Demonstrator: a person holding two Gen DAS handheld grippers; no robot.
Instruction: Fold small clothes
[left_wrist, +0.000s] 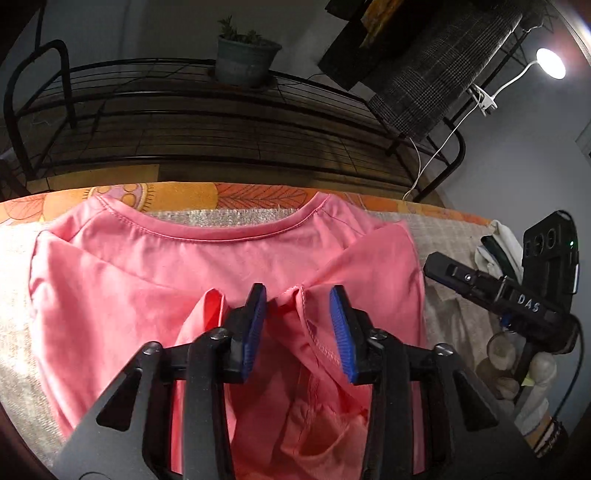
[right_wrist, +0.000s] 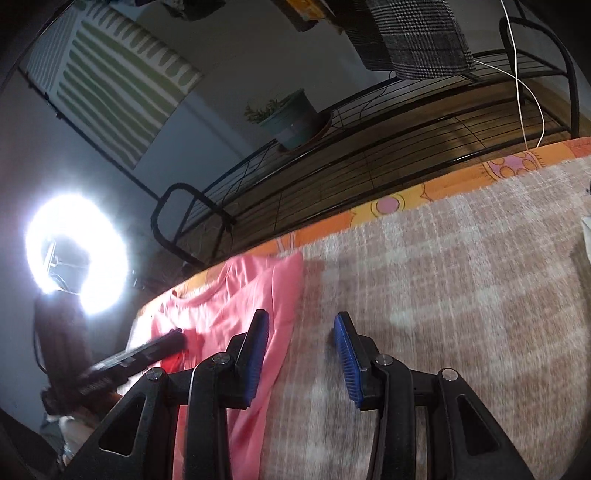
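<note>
A small pink shirt (left_wrist: 147, 280) lies on a beige checked cloth (left_wrist: 454, 325), neckline at the far side, both sides folded in over the middle. My left gripper (left_wrist: 298, 301) is open right above the bunched sleeve hem at the shirt's centre, with fabric between its blue pads, not clamped. My right gripper (right_wrist: 301, 326) is open and empty over the checked cloth (right_wrist: 461, 280), just right of the shirt's edge (right_wrist: 258, 295). The right gripper's body also shows in the left wrist view (left_wrist: 517, 299), and the left gripper's body in the right wrist view (right_wrist: 147, 350).
An orange patterned sheet (left_wrist: 192, 194) runs along the table's far edge. Behind it stand a black wire rack (left_wrist: 221, 122) with a potted plant (left_wrist: 245, 59) and a hanging checked garment (left_wrist: 443, 66). A ring light (right_wrist: 77, 254) glares at left. Bundled items (left_wrist: 498, 251) lie at the right.
</note>
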